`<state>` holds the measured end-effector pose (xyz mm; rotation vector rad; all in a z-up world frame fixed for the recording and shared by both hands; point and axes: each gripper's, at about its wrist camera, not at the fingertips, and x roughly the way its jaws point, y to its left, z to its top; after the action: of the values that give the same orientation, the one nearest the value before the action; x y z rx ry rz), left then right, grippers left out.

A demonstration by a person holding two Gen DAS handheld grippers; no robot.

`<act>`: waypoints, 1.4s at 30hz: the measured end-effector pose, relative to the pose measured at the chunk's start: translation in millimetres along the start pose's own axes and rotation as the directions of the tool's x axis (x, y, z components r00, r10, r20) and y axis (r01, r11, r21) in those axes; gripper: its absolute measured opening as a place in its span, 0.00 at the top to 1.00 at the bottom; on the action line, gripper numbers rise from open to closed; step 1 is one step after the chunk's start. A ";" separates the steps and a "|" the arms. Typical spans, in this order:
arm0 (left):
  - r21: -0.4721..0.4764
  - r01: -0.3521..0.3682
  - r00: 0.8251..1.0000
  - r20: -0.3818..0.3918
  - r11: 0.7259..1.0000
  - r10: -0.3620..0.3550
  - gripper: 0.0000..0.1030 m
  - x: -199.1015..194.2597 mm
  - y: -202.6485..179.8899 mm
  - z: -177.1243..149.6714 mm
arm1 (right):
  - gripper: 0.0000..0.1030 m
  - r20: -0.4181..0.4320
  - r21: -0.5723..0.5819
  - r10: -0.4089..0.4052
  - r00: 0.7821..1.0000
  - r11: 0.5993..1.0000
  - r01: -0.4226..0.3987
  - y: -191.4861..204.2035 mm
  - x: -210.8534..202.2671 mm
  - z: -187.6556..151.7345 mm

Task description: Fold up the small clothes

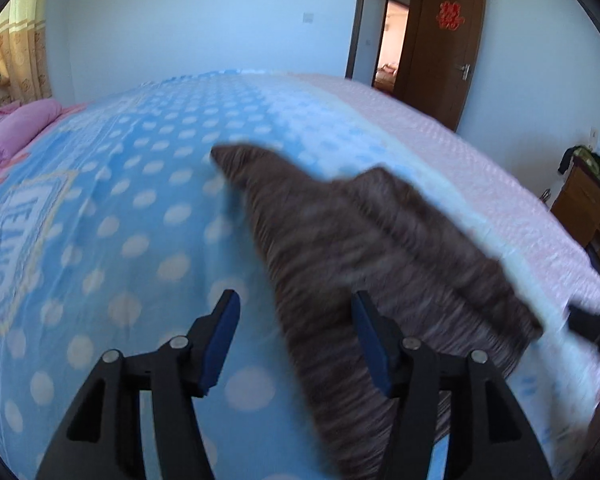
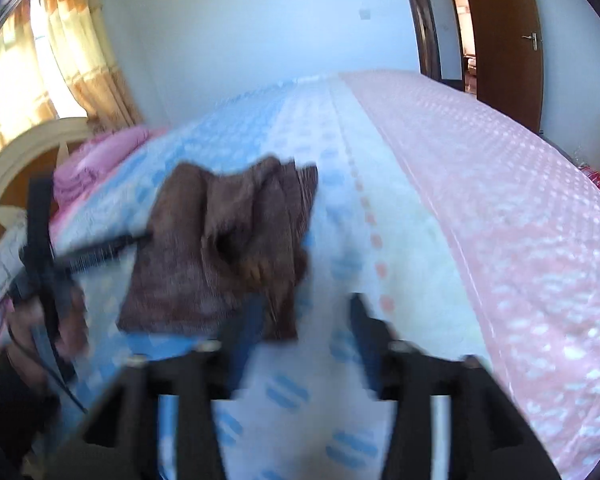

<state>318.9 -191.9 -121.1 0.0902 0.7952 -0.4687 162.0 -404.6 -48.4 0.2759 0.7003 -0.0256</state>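
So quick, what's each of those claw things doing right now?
Left gripper: open, holding nothing; brown garment lies between its fingers.
Right gripper: open, holding nothing.

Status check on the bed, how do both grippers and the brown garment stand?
Left gripper open, empty. Right gripper open, empty. Brown garment loose on the dotted blue bedspread, rumpled. Nothing in the way.

My two wrist cameras look steeply down along their claws, close over the blue polka-dot bedspread (image 1: 148, 208); both share the brown-grey knitted garment (image 1: 340, 240) ahead.
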 end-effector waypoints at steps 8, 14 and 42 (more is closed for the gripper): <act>-0.054 0.023 0.999 -0.029 0.998 -0.025 0.31 11.8 10.1 -19.7 | 0.47 -0.125 0.006 0.050 0.991 0.999 -0.049 17.9 116.8 92.8; -0.137 0.073 0.996 -0.046 0.988 -0.080 0.23 15.4 25.2 -21.9 | 0.94 -0.239 -0.007 -0.011 0.971 1.000 0.009 20.9 176.6 101.6; -0.051 -0.193 0.980 0.040 0.980 0.196 0.10 53.8 31.9 78.8 | 0.77 -0.243 -0.142 -0.052 0.969 0.990 0.017 19.5 54.6 -15.0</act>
<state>417.8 -203.2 -106.9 0.1127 0.7444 -0.2659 196.6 -378.1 -89.5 0.1341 0.9498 0.0248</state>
